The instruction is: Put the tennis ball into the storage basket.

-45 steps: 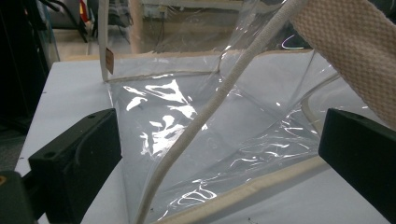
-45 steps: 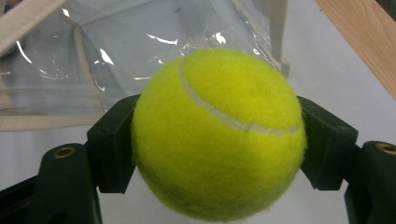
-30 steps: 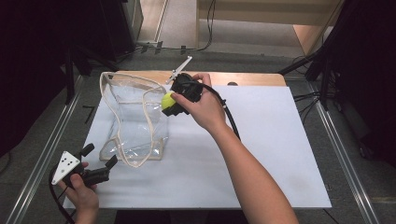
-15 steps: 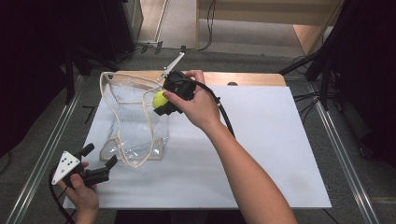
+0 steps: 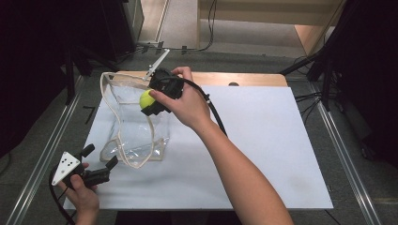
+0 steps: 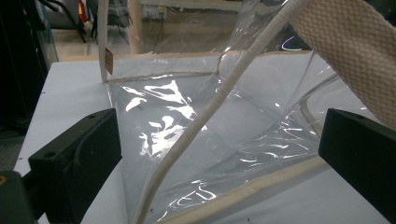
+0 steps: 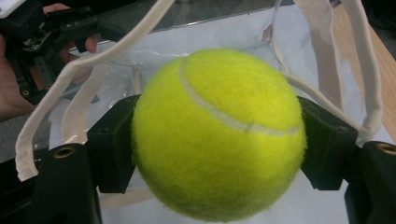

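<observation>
Between the jaws of the right gripper (image 7: 219, 140) sits a yellow tennis ball (image 7: 218, 133), pinched on both sides with the jaws closed firmly against its felt. Below and beyond those jaws lies the open mouth of a clear plastic bag (image 5: 133, 119), its cream webbing rim (image 7: 84, 65) curving just ahead of the ball. From the high view the ball (image 5: 147, 98) hangs over the bag's top edge, above the white bench (image 5: 263, 150).

Ahead of the left gripper (image 6: 219, 140), whose jaws stand wide apart and hold nothing, the bag's lower wall (image 6: 196, 126) and a piped seam (image 6: 205, 112) lie between the jaw tips without being touched. That gripper (image 5: 101, 169) rests near the bag's near corner.

The step in hand looks like carrying the ball into the bag. The next move probably calls for lowering the ball past the rim, well inside the walls, before the jaws part; the left jaws could pinch the rim to keep the soft mouth from folding shut.
</observation>
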`<state>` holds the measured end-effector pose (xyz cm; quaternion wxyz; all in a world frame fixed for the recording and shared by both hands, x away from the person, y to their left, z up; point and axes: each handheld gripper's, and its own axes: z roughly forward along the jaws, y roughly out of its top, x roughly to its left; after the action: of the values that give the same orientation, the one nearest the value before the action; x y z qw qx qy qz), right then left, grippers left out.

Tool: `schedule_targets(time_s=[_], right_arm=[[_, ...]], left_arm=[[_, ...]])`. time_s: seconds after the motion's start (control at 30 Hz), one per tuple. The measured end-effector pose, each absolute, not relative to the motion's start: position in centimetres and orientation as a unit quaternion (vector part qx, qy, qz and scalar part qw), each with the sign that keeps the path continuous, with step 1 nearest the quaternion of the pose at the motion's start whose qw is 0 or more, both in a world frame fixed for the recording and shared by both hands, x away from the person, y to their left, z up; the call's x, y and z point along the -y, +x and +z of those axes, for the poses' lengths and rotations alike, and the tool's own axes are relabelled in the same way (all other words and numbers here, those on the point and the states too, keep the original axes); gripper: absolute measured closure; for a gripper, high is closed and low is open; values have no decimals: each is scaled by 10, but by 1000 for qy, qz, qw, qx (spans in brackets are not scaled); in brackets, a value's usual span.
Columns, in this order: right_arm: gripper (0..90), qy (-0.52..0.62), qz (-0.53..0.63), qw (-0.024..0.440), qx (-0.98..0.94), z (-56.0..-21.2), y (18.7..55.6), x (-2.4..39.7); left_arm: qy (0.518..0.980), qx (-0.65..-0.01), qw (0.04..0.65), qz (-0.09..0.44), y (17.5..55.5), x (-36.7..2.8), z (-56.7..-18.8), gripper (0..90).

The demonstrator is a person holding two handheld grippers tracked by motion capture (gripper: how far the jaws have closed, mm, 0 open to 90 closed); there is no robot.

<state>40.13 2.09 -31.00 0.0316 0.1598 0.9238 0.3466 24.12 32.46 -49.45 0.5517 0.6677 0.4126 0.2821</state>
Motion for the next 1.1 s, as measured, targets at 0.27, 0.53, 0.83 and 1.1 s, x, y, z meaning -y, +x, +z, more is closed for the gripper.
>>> schedule_targets(time_s=[0.27,0.53,0.83,1.1], right_arm=[[231,145,350,27,-925,-306,400,-38],[231,134,353,15,-926,-309,400,-53],[228,119,357,6,-926,-313,399,-68],[0,124,379,29,-916,-307,392,-68]], left_arm=[[668,-413,551,281,241,-325,-494,0],[666,-415,553,281,241,-325,-494,0],[665,-415,554,280,241,-325,-494,0],[666,-415,553,280,241,-325,-494,0]])
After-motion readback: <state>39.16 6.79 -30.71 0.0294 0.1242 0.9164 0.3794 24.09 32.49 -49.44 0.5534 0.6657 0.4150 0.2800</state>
